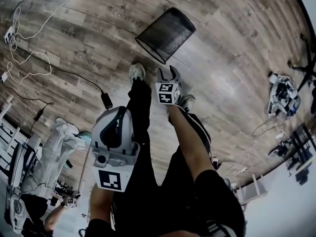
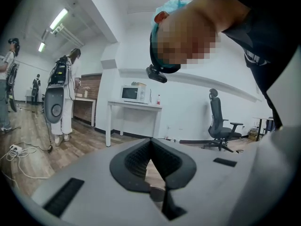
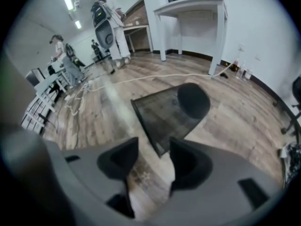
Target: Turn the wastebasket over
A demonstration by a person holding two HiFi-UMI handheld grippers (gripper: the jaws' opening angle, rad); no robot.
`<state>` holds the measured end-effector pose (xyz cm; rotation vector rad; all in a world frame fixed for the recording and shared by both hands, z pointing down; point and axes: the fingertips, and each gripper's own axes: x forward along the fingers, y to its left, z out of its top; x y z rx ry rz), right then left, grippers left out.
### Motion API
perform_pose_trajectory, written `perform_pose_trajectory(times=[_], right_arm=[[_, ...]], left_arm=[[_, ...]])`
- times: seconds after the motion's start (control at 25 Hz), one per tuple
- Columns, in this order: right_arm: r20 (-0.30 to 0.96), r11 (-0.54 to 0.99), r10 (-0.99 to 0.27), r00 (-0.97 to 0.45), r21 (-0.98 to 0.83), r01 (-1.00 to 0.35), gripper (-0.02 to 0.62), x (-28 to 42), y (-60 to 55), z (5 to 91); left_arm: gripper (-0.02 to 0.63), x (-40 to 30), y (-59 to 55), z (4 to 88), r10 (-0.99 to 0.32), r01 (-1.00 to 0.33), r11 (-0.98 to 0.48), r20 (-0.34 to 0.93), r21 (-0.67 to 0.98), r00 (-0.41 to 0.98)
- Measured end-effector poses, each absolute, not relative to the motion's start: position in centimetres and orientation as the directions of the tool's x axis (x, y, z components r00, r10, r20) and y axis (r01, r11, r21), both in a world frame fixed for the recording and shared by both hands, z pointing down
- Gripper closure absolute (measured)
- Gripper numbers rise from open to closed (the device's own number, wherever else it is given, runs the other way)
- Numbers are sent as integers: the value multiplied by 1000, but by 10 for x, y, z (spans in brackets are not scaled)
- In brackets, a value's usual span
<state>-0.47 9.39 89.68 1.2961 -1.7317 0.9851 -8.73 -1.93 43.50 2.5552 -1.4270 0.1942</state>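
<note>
A black mesh wastebasket (image 1: 167, 33) lies on its side on the wood floor, ahead of the person's shoes. In the right gripper view the wastebasket (image 3: 169, 112) shows its round base at the far end and its rim nearest me. My right gripper (image 1: 169, 73) points steeply down just short of that rim. The right gripper (image 3: 153, 149) stands open, with only floor between its fingers. My left gripper (image 1: 117, 125) hangs lower left, close to the head camera and away from the basket. Seen from its own camera, the left gripper (image 2: 151, 147) is shut on nothing and faces the room.
White and black cables (image 1: 29, 58) and a power adapter (image 1: 106, 100) lie on the floor at left. A person in white (image 1: 59, 142) stands lower left. Gear (image 1: 282, 95) sits at right. A white table (image 3: 193, 8) and an office chair (image 2: 218, 121) stand by the wall.
</note>
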Motion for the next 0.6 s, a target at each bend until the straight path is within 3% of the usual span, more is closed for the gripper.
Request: perform_pose_trajectory(times=[0.44, 0.6], right_arm=[[929, 117, -348, -125, -89, -989, 361, -19, 61, 969], [931, 126, -343, -121, -82, -989, 412, -26, 58, 970]], left_arm=[[571, -117, -32, 486, -841, -880, -458, 260, 124, 475], [571, -123, -34, 490, -844, -884, -448, 264, 132, 467]])
